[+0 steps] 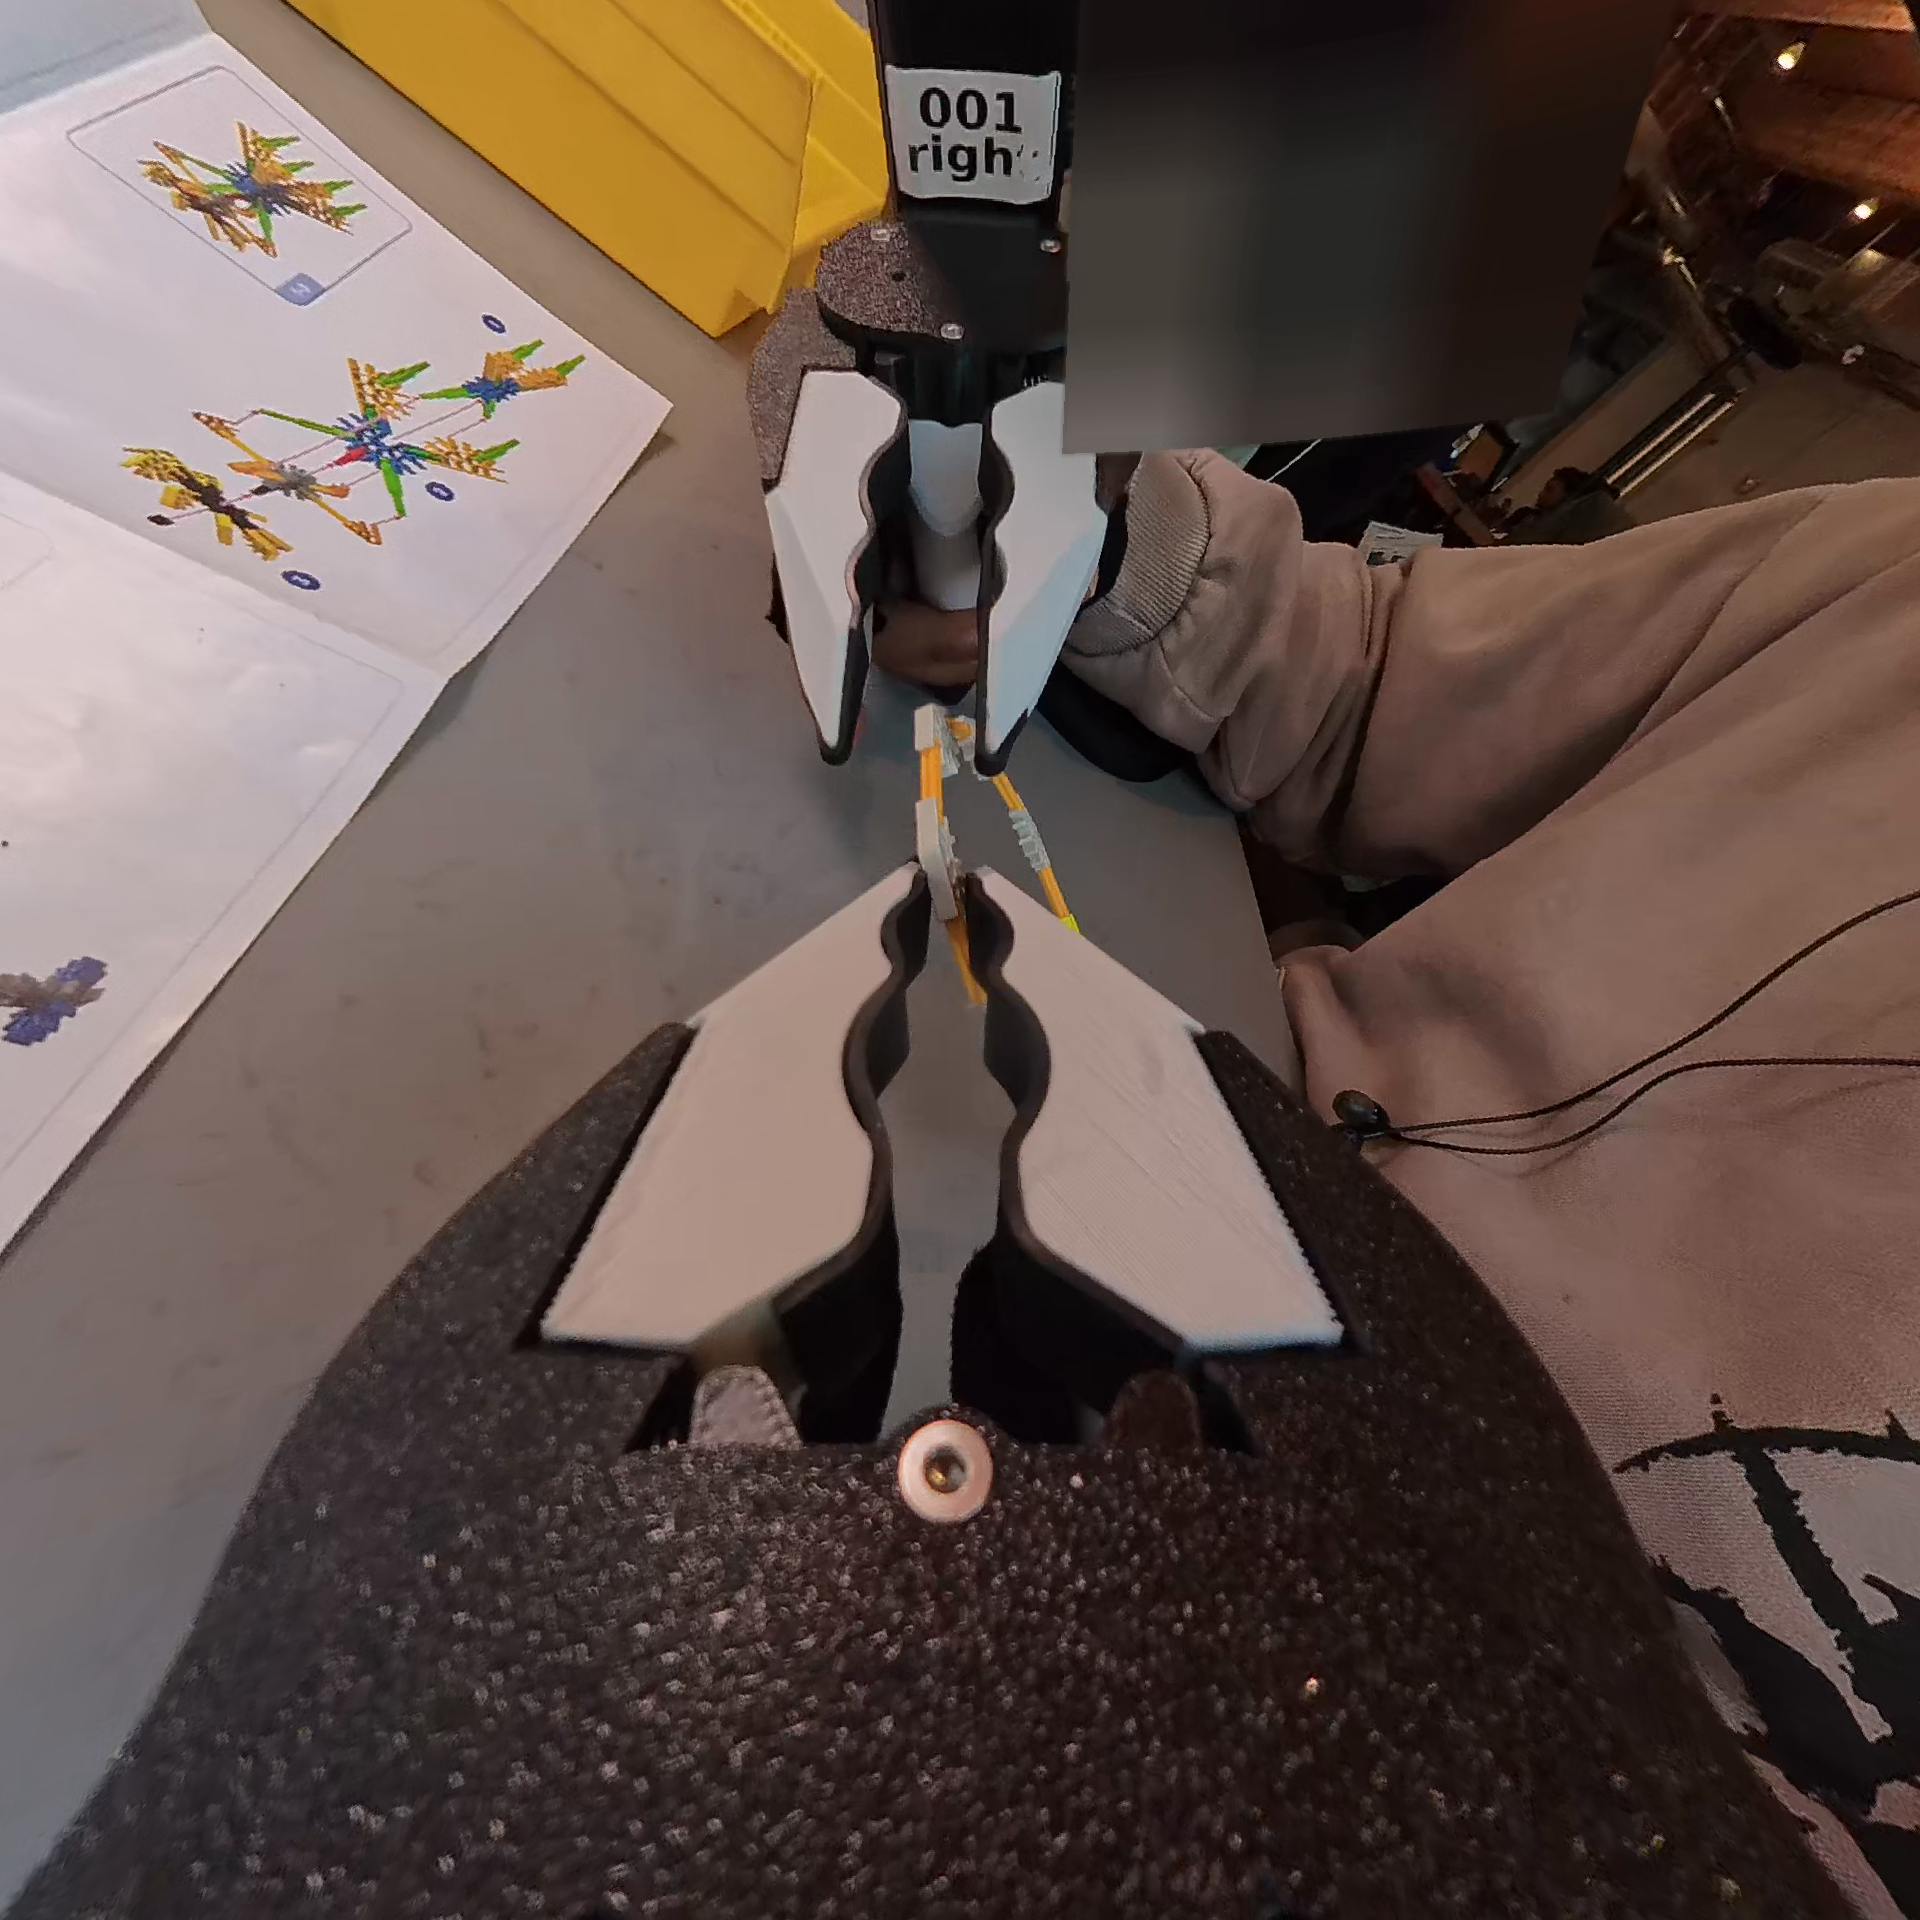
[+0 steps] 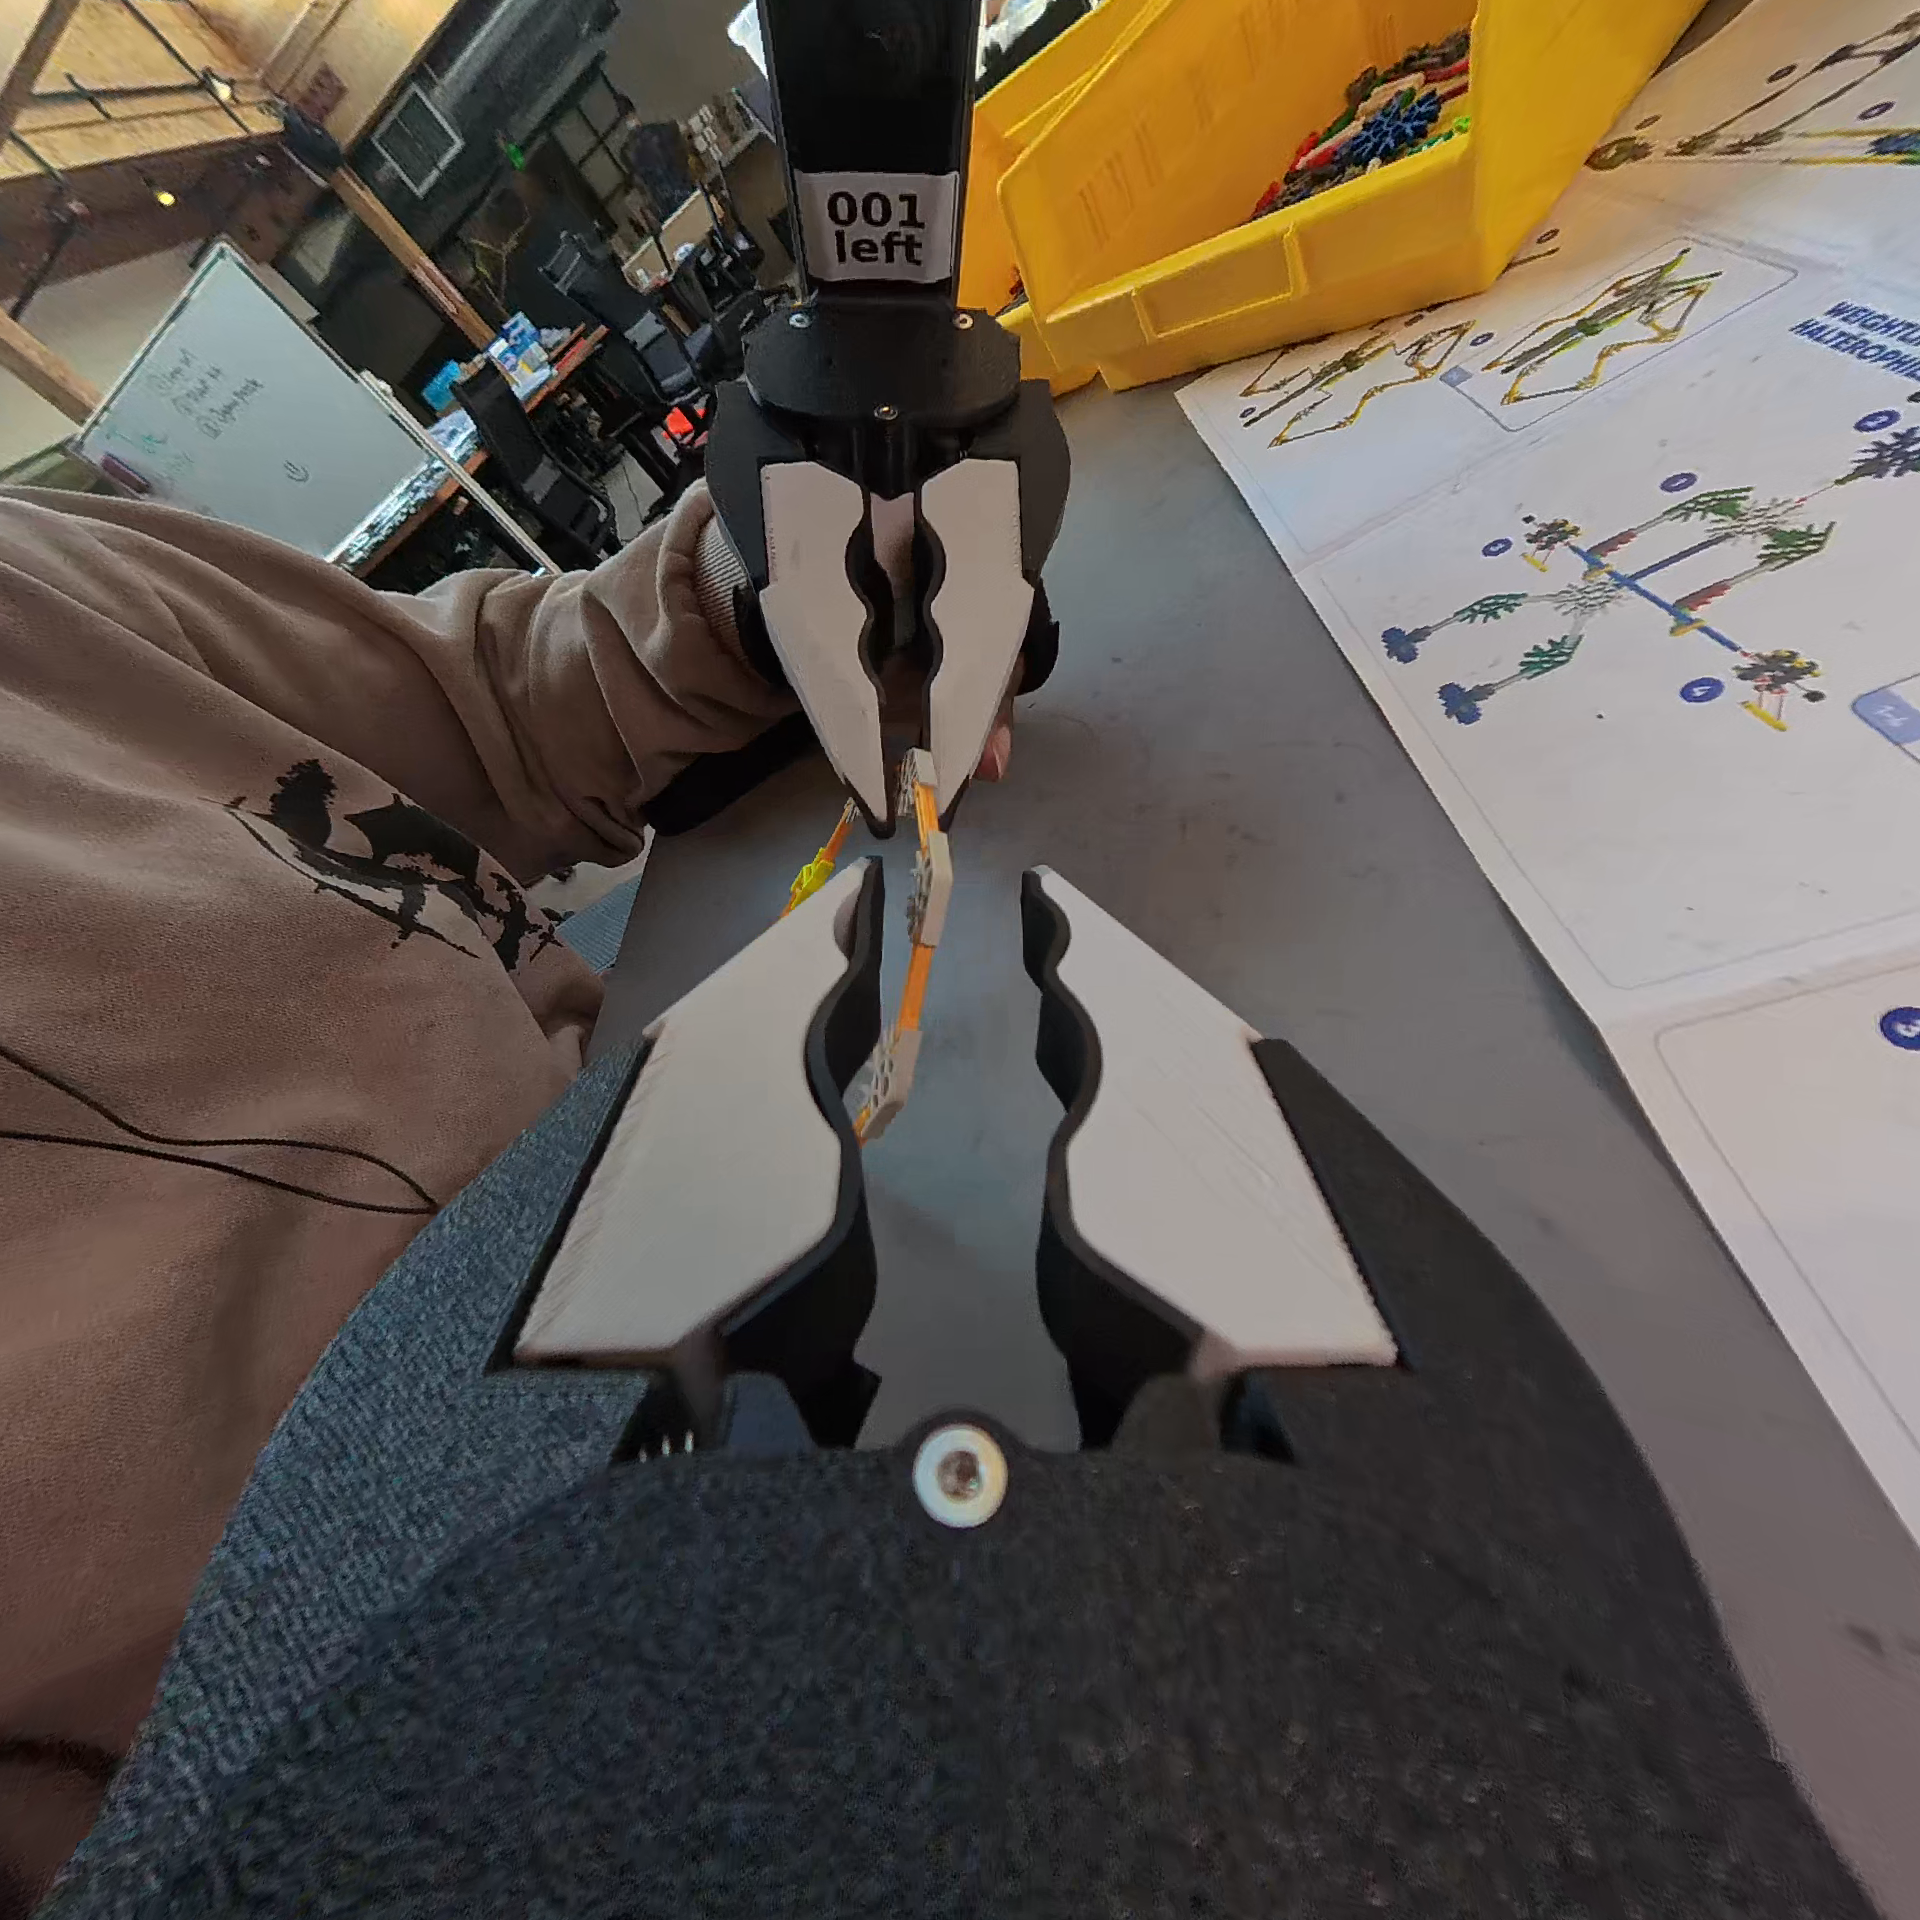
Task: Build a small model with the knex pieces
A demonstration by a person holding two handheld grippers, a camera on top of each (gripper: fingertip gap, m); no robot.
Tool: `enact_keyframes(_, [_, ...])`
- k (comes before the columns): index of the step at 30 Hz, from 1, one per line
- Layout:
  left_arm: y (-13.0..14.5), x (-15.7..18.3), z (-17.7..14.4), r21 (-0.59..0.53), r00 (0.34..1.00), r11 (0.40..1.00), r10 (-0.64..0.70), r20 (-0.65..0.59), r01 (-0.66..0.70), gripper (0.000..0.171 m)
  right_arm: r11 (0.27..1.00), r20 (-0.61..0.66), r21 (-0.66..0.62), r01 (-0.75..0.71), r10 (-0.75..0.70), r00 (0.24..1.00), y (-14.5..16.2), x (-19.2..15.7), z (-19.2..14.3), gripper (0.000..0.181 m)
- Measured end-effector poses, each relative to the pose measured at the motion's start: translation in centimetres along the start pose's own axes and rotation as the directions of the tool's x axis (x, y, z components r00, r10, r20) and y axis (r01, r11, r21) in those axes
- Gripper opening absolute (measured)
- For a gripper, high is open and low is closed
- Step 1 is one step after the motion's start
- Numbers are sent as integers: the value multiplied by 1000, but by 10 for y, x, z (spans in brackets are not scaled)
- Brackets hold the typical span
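Observation:
A small assembly of orange rods and white connectors point(image 1: 932, 831) hangs in the air between both grippers, just above the grey table point(image 1: 582, 831). My left gripper point(image 1: 945, 883) is shut on one of its white connectors. My right gripper point(image 1: 914, 756) faces it, open, with its fingertips on either side of the assembly's far end. In the right wrist view the assembly point(image 2: 914, 982) runs between my right gripper's point(image 2: 954, 873) open fingers, close to the left finger. The left gripper point(image 2: 914, 821) pinches its far end. A second orange rod with a yellow-green tip point(image 2: 810, 883) branches off to the side.
A yellow bin point(image 2: 1247, 260) with several coloured pieces stands at the back of the table; it also shows in the left wrist view point(image 1: 623, 135). Printed instruction sheets point(image 1: 312, 468) point(image 2: 1610, 623) lie beside the grippers. A person's beige sleeves point(image 1: 1351, 644) are at the table edge. My two grippers' fingertips are within a few centimetres of each other.

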State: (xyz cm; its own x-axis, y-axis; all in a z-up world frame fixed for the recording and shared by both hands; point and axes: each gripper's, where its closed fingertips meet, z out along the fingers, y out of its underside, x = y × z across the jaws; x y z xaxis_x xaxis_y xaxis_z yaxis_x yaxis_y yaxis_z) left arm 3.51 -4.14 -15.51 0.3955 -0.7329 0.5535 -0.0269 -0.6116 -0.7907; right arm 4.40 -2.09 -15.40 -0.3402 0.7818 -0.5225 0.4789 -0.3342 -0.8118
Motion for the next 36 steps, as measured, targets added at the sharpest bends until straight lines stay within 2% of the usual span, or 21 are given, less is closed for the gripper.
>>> enact_keyframes(2, [4,2,5,-22,1000,1000,15,5,-14,6,1000,14,-7,15,-15,1000,1,-4,1,22])
enact_keyframes(5, [4,4,11,-20,1000,1000,16,6,-16,7,997,-8,-45,58,-58,998,6,-8,8,4])
enact_keyframes(7, [3,-1,10,-4,999,1000,9,32,-9,8,996,-40,-55,74,-77,996,5,-5,7,4])
enact_keyframes(10, [-6,-1,4,55,999,998,-42,-3,43,7,997,-54,-33,69,-71,996,1,-4,6,4])
enact_keyframes(15, [-7,-5,5,68,997,995,-79,12,78,5,994,-64,-59,91,-95,993,7,-2,9,3])
enact_keyframes(17, [-9,-12,5,96,988,985,-148,41,143,4,992,-110,-66,104,-111,988,6,4,10,3])
enact_keyframes(19, [-9,-20,4,119,980,979,-177,95,165,4,991,-190,-70,110,-122,974,4,13,10,2])
enact_keyframes(23, [-9,-36,1,86,950,996,-61,306,37,4,990,-360,-79,114,-135,923,2,28,13,1])
enact_keyframes(27, [-2,-54,3,-48,847,992,123,517,-115,3,969,-502,-174,176,-241,831,7,40,14,1])
enact_keyframes(31, [-3,-61,5,-91,805,985,175,566,-150,3,948,-563,-227,224,-315,764,6,45,11,1])
enact_keyframes(33, [4,-82,-6,-183,712,969,246,658,-165,3,940,-553,-204,272,-340,760,-3,32,16,1])
enact_keyframes(34, [8,-86,-6,-184,725,972,230,649,-143,3,920,-570,-231,315,-391,723,-8,29,14,1])
enact_keyframes(35, [9,-81,-3,-134,778,985,166,607,-106,3,902,-573,-265,341,-432,697,-8,28,13,1])
enact_keyframes(36, [7,-76,-1,-99,810,991,130,572,-89,3,901,-557,-269,340,-434,708,-6,29,13,2])
